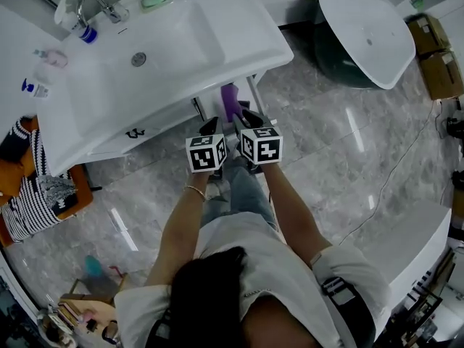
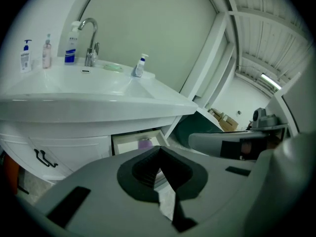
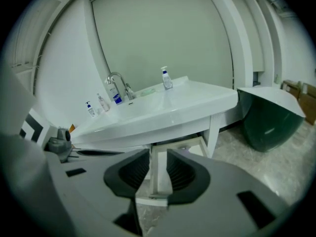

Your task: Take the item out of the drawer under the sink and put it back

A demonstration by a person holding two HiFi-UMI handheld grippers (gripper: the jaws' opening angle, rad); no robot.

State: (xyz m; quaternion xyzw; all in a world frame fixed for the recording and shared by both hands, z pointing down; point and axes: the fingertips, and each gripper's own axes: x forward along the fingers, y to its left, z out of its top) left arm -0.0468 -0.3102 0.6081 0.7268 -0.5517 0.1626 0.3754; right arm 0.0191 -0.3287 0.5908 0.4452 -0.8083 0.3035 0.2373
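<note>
The right gripper (image 3: 158, 157) is pinching the open drawer's (image 3: 188, 142) front edge while the purple item (image 2: 144, 143) is sitting inside, centre frame, just beyond the pressed-together, empty left gripper (image 2: 159, 154).

Sink (image 1: 239, 56) overhangs the open drawer (image 2: 129, 143) at twelve o'clock — entry only under its rim; a leg (image 3: 213, 127) stands at one o'clock, floor (image 1: 326, 172) gives room at three.
</note>
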